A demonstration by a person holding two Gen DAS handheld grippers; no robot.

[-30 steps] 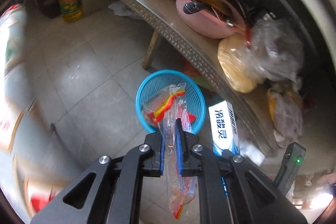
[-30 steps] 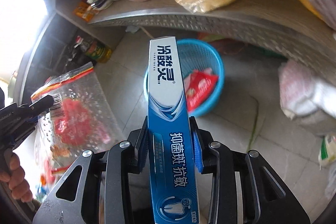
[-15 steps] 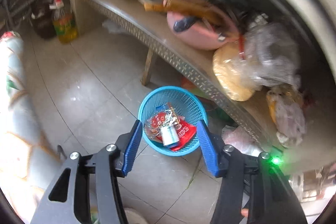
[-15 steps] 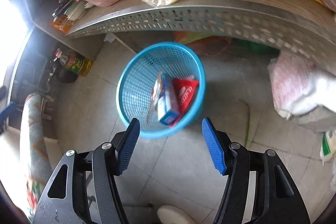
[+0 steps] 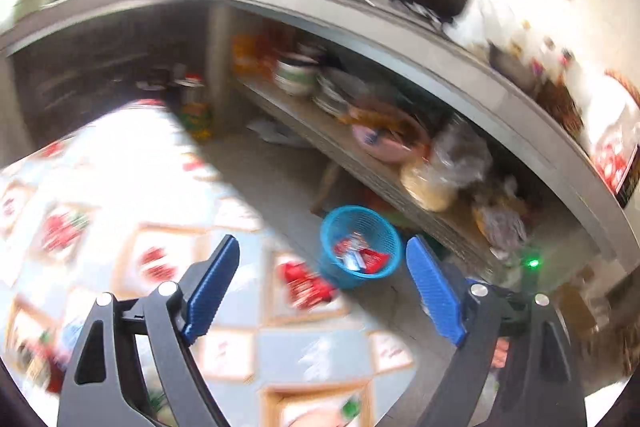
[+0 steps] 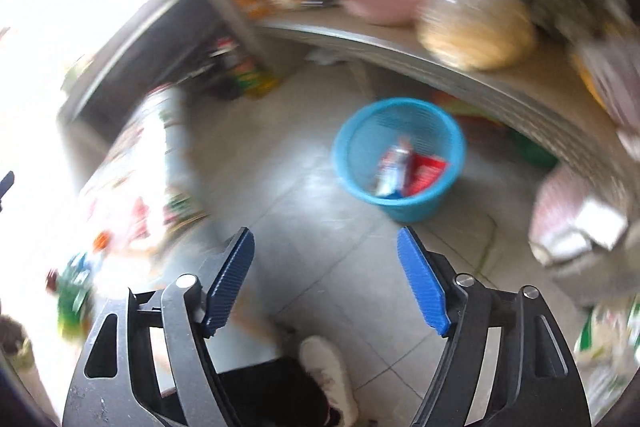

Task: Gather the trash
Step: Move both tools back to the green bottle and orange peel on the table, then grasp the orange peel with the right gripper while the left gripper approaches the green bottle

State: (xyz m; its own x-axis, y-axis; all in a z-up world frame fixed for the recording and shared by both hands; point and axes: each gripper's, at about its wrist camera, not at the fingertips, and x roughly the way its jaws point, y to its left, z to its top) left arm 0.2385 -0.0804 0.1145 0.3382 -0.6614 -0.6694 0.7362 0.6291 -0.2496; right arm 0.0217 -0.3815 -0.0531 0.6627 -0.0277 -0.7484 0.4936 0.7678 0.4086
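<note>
Frankly, wrappers (image 6: 404,167) in basket (image 6: 448,195): print blurred.

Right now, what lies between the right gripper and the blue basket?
Only bare floor tiles between the right gripper and blue basket, in the right wrist view.

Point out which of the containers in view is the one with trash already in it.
The blue mesh basket standing on the floor tiles: wrappers lie in its bottom. The pink basin and the bowls sit up on the shelf, with kitchenware.
</note>
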